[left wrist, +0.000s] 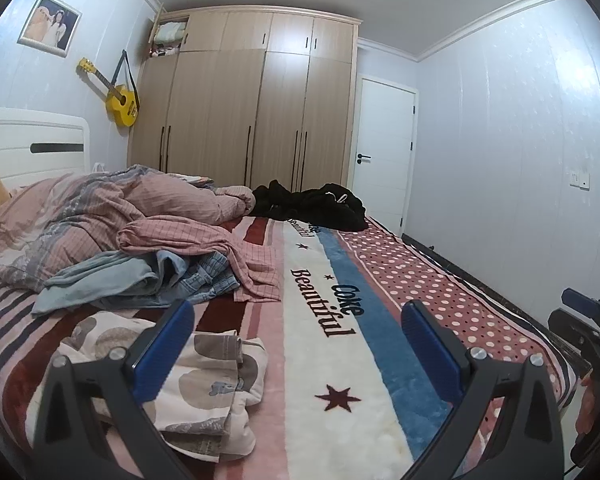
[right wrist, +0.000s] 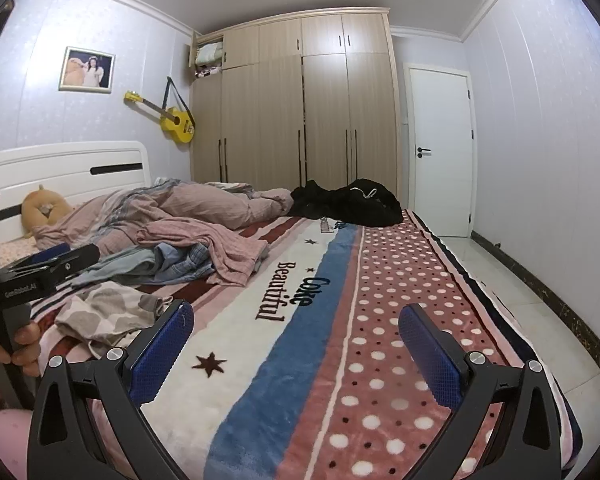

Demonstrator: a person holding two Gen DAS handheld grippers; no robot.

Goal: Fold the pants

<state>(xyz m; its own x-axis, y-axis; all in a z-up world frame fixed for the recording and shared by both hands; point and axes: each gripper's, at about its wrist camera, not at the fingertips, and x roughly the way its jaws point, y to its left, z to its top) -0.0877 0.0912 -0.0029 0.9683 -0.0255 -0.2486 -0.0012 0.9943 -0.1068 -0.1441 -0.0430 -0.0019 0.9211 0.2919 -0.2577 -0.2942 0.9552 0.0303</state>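
**Jaws wide and empty — folding has not begun**

Jaws on both tools stand spread apart with nothing between them: your left gripper (left wrist: 298,338) hovers above the near end of the bed, and your right gripper (right wrist: 296,338) hangs beside it, further toward the dotted side. Neither one touches cloth.

Judging by how things lie, none of the task is done. No garment is spread flat or creased over. Which item counts as the pants is hard to say: the cream patterned garment (left wrist: 204,384) lies crumpled just under your left tool's inner finger and is the nearest candidate, while a blue-grey heap (left wrist: 140,280) and a pink checked piece (left wrist: 204,244) sit tangled behind it. A black bundle (left wrist: 312,206) rests at the far end, well apart from you. Picking one, shaking it out, laying it flat and folding all remain.

For room, the striped blanket (left wrist: 340,360) offers a broad bare band down the middle and over the polka-dot strip, free of clutter. That is your best laying-out ground. The bed's right edge (right wrist: 512,332) drops to the tiled floor (right wrist: 540,312), so keep any trailing legs from sliding off there. The rumpled duvet (left wrist: 100,208) crowds the left side.
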